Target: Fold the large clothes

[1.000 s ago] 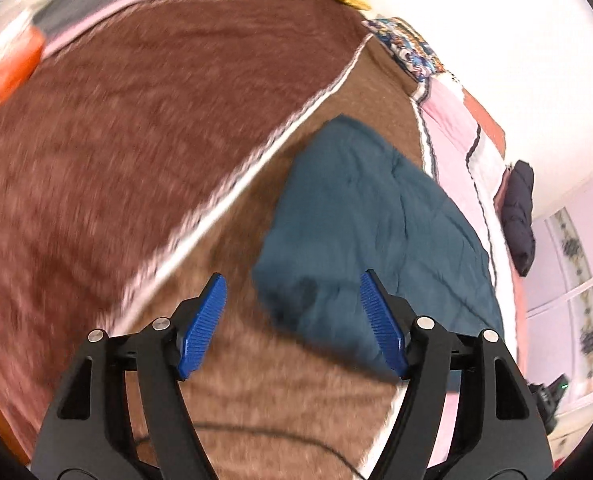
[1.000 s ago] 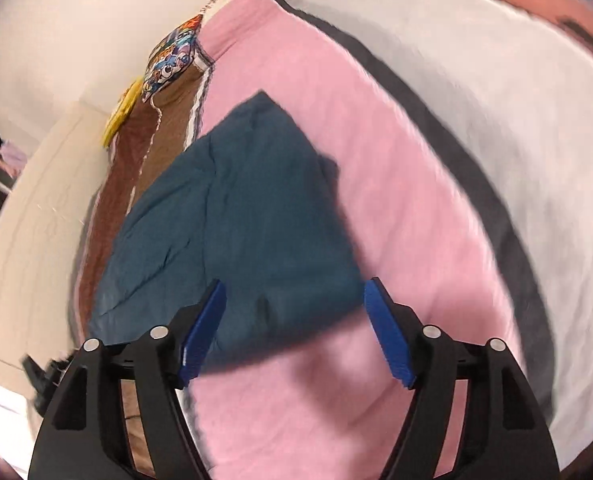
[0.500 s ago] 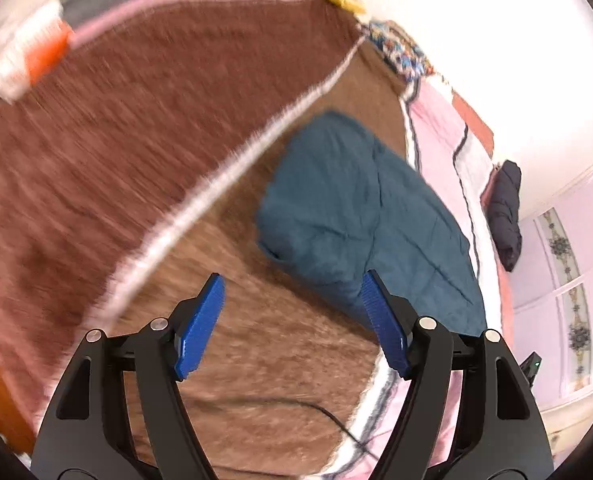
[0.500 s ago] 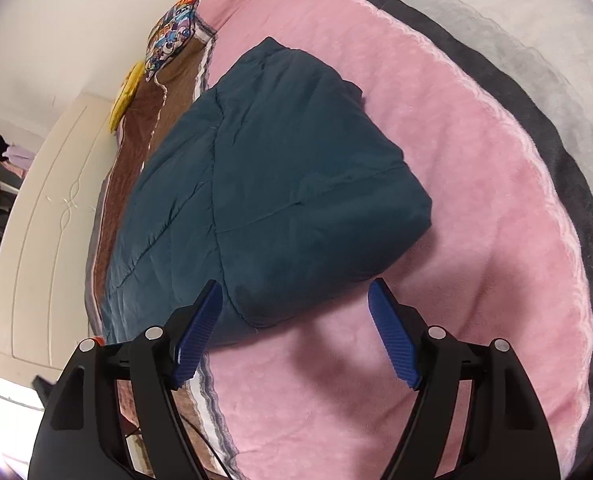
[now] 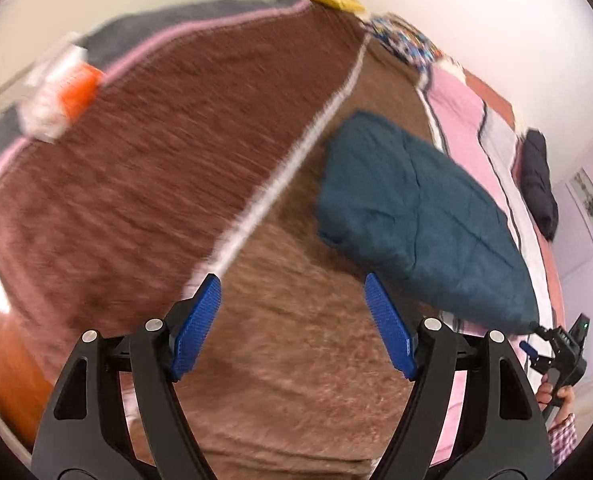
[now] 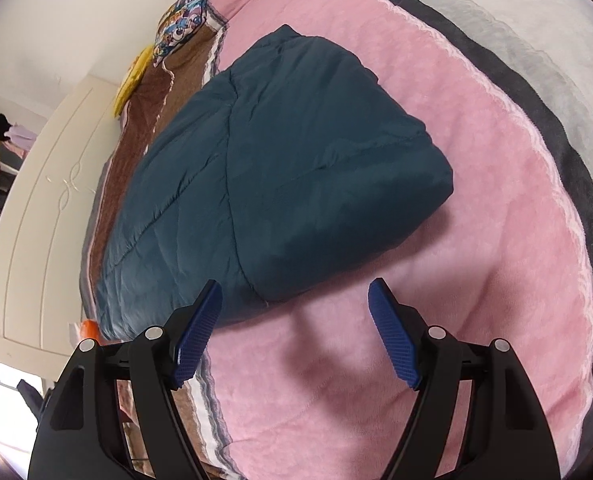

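A dark teal padded garment (image 5: 416,220) lies folded into a thick block on the bed. It spans the brown blanket (image 5: 288,360) and the pink blanket (image 6: 476,260). My left gripper (image 5: 291,280) hovers over the brown blanket, short of the garment's left end. Its jaws are opening, with nothing between them. My right gripper (image 6: 295,284) stands open above the pink blanket at the garment's (image 6: 280,168) near corner, which lies just ahead of the left finger, untouched. The left wrist view shows a hand (image 5: 562,394) with the other gripper at the right edge.
An orange and white object (image 5: 62,92) lies at the far left of the bed. A dark garment (image 5: 538,184) sits at the far right. A patterned pillow (image 6: 182,20) and a yellow item (image 6: 132,76) are at the head end, beside a white wardrobe (image 6: 44,200).
Both grippers have drawn back from the teal garment. In the left wrist view it has slid to the right of the jaws. In the right wrist view its corner has left the gap.
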A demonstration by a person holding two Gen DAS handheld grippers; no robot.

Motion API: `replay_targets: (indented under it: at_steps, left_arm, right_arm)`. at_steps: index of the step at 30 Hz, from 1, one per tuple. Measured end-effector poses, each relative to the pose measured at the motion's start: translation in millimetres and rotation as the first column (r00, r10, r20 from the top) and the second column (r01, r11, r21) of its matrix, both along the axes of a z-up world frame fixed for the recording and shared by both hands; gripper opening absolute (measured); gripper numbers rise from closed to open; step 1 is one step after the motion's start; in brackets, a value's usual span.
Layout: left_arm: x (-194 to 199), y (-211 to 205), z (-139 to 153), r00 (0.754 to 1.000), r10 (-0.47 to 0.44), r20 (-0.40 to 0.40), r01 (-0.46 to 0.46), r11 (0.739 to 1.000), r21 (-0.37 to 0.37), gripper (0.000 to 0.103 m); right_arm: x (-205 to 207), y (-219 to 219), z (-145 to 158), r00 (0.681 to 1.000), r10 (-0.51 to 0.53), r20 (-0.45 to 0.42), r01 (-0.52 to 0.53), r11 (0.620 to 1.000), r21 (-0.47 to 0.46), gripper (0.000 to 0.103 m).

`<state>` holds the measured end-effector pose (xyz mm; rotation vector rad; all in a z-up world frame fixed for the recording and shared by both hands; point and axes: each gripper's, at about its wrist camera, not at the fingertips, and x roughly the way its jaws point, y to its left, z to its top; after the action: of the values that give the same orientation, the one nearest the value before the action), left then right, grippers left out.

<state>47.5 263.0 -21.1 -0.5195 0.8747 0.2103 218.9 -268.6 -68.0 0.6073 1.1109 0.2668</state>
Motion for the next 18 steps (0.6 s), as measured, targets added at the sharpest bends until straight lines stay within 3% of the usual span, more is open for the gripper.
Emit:
replay_targets:
  at_steps: [6,16,18]
  left_arm:
    - [61.9,-22.4,-27.0,0.999,-0.044,-0.009,0.043,0.997,-0.071,0.074]
    - [125.0,-20.2,-57.4,0.999,0.016,-0.037,-0.021,0.987,-0.161,0.074]
    - [127.0,-19.1,-58.4,0.999,0.04,-0.024,-0.043,0.985,-0.167,0.064]
  right_arm:
    - [1.1,2.7,2.2,1.0,-0.017,0.006,0.018,0.998,-0.054,0.073]
    - [25.0,10.3,-6.4,0.999,-0.046,-0.005,0.046,0.995,-0.093,0.073]
    - [29.7,11.2,-7.9,0.998,-0.063,-0.001,0.062,0.993,-0.098,0.073]
